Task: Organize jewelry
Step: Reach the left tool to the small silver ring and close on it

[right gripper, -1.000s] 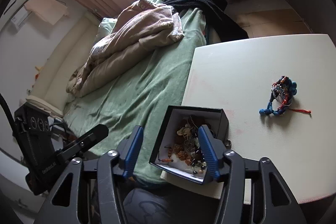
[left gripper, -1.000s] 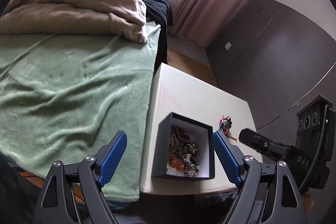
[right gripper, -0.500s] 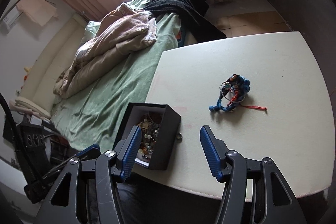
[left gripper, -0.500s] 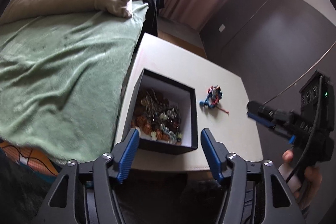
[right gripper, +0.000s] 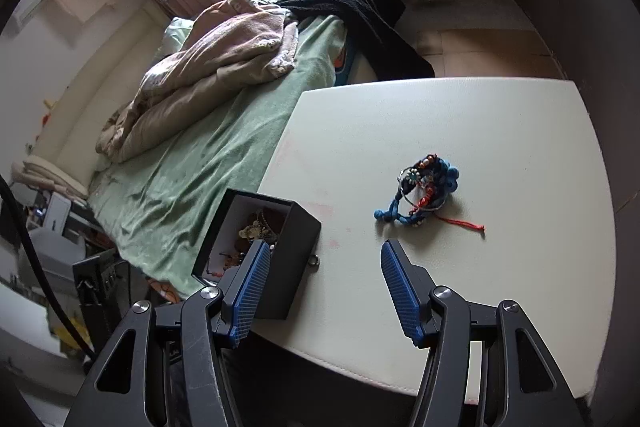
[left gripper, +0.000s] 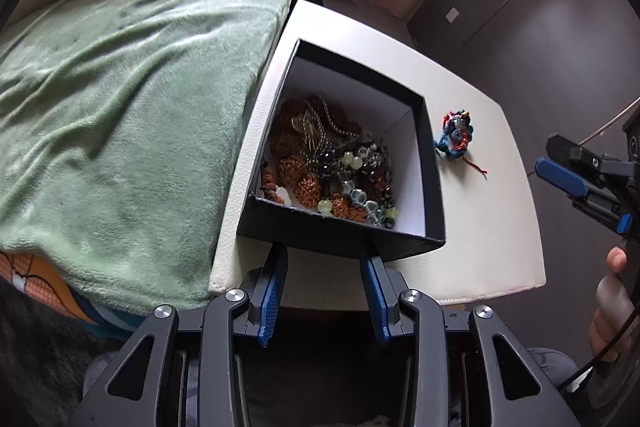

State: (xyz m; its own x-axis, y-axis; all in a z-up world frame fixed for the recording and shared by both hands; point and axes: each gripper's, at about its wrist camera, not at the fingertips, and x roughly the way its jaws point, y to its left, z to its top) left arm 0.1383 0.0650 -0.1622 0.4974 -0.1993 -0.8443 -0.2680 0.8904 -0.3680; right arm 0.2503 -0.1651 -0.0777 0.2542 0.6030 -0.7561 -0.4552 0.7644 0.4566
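Two claws are over a white table; the left claw has just been closing, partly open at the near wall of the black box (full of beads), gripping nothing; the right claw stands open and empty; the blue bracelet bundle lies mid-frame, just above it.

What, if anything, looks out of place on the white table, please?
A blue beaded bracelet bundle with a red cord lies loose on the white table, apart from the black box holding the other jewelry. A small ring also sits beside the box.
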